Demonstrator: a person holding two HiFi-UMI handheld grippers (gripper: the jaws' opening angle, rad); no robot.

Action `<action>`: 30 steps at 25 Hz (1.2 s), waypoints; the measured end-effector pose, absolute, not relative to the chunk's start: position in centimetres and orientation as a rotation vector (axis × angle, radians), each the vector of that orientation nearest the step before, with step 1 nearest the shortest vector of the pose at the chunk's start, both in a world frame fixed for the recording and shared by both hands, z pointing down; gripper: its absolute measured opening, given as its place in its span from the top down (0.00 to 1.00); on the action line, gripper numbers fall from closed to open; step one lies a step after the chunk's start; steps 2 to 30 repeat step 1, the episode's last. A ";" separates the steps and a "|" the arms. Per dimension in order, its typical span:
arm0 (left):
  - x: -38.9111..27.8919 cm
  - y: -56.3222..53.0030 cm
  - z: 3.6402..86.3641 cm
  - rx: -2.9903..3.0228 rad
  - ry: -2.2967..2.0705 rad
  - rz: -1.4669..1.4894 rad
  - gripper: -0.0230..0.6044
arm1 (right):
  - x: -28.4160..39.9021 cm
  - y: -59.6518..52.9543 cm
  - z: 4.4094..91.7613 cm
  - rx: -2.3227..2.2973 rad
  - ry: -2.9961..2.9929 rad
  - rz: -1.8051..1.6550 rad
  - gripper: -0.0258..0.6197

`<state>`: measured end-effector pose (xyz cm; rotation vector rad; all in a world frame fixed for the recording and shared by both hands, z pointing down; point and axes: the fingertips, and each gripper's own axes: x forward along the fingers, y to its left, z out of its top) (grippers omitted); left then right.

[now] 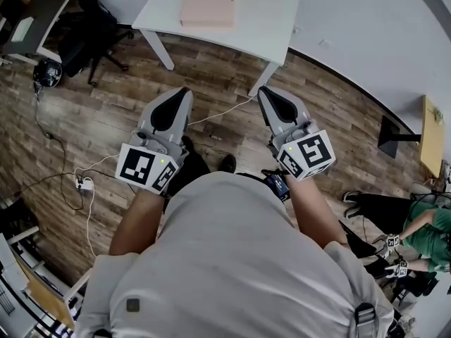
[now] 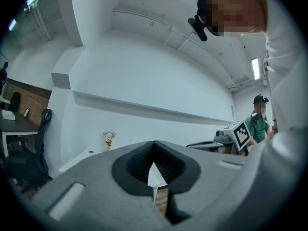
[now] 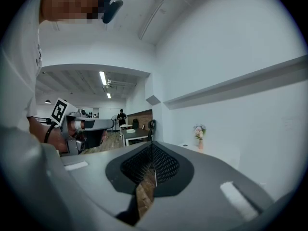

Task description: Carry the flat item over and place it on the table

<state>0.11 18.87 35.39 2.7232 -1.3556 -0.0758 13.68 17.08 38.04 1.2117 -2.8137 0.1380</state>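
Both forearms reach fwd, side by side. L gripper (image 1: 176, 103) & R gripper (image 1: 273, 103) point toward white table (image 1: 271, 21), jaws closed w/ nothing in them. On the table lies the flat pink item (image 1: 208, 4), well apart from both.

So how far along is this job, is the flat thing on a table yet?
Done, it seems: a pink flat item lies on the white table. In hand: nothing; the left tongs and right tongs are both shut and empty, held over the floor short of the table. Left: probably nothing, unless that item has yet to be moved elsewhere.
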 end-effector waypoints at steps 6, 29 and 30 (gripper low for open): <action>0.1 18.9 35.5 2.721 -1.353 -0.080 0.96 | 13.6 17.1 38.0 1.210 -2.812 0.137 0.95; 0.1 18.9 35.5 2.721 -1.353 -0.080 0.96 | 13.6 17.1 38.0 1.210 -2.812 0.137 0.95; 0.1 18.9 35.5 2.721 -1.353 -0.080 0.96 | 13.6 17.1 38.0 1.210 -2.812 0.137 0.95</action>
